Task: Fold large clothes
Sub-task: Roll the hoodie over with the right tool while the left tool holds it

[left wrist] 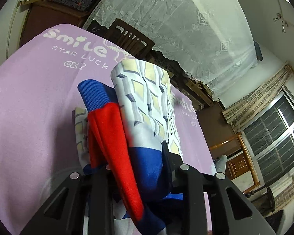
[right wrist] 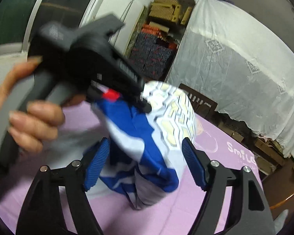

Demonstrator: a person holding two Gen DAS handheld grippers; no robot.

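Note:
A large garment [left wrist: 147, 98], pale with a yellow and grey diamond print plus blue and red panels, hangs bunched above a purple sheet [left wrist: 29, 107] printed "Smile". My left gripper [left wrist: 136, 156] is shut on its red and blue folds. In the right wrist view a person's hand [right wrist: 29, 117] holds that left gripper [right wrist: 145, 103], which pinches the top of the garment [right wrist: 156, 152]. My right gripper [right wrist: 145, 156] stands wide, and the cloth hangs between its blue pads [right wrist: 97, 166]. This view is blurred.
A dark wooden chair back [left wrist: 131, 37] stands past the far edge of the purple sheet [right wrist: 215, 176]. Behind it hangs a white lace cover [left wrist: 186, 29]. Stacked boxes [right wrist: 152, 52] fill a corner, and a barred window [left wrist: 274, 137] is at the right.

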